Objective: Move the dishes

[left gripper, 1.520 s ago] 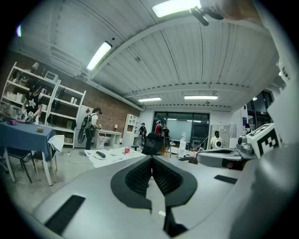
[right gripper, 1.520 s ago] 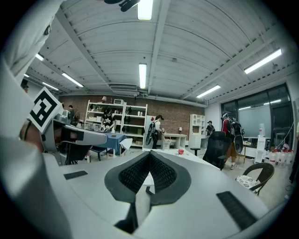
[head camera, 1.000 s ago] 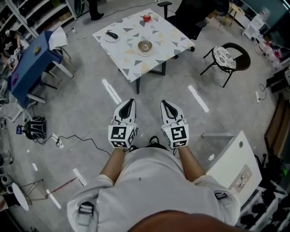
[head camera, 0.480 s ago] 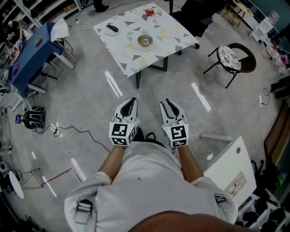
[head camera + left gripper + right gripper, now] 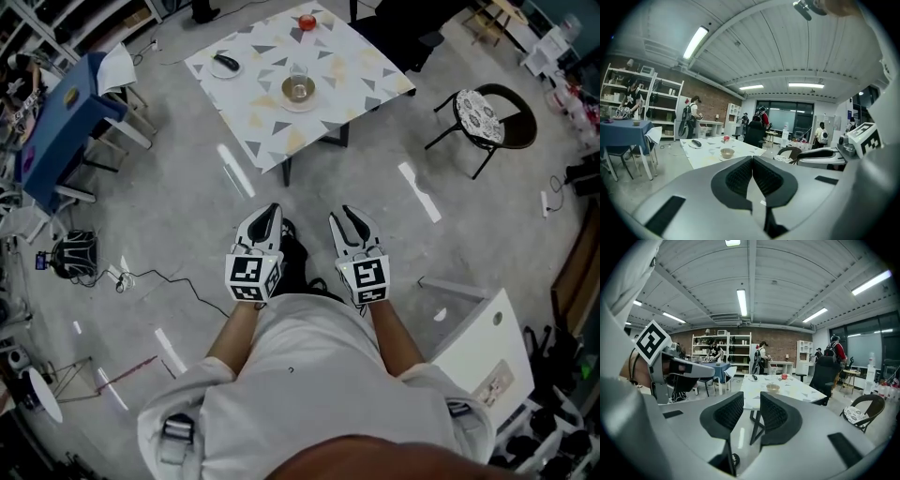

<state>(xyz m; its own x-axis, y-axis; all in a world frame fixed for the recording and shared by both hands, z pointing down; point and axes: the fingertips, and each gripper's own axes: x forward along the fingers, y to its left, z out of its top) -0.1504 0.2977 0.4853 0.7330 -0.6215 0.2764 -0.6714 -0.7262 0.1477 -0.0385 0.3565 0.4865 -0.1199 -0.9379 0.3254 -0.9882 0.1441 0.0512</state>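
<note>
A bowl (image 5: 298, 91) on a plate stands mid-table on the triangle-patterned white table (image 5: 253, 122), with a clear glass (image 5: 298, 72) just behind it. A small plate (image 5: 225, 64) with a dark object lies at the table's far left and a red apple (image 5: 307, 22) at the far edge. Both grippers hang side by side over the floor, well short of the table. The left gripper (image 5: 270, 216) is shut and holds nothing. The right gripper (image 5: 348, 218) has just been opening: a narrow gap shows between its pads, and nothing is in it. From the right gripper view the bowl (image 5: 773, 388) lies straight ahead.
A blue table (image 5: 56, 122) with a white chair stands to the left. To the right is a black chair with a patterned cushion (image 5: 483, 117). A white panel (image 5: 483, 347) leans at the near right. Cables (image 5: 141, 277) lie on the floor. People stand by the far shelves (image 5: 719, 350).
The right gripper's jaws have parted slightly. A dark shoe has stepped forward between the two grippers. The grippers keep their places side by side.
</note>
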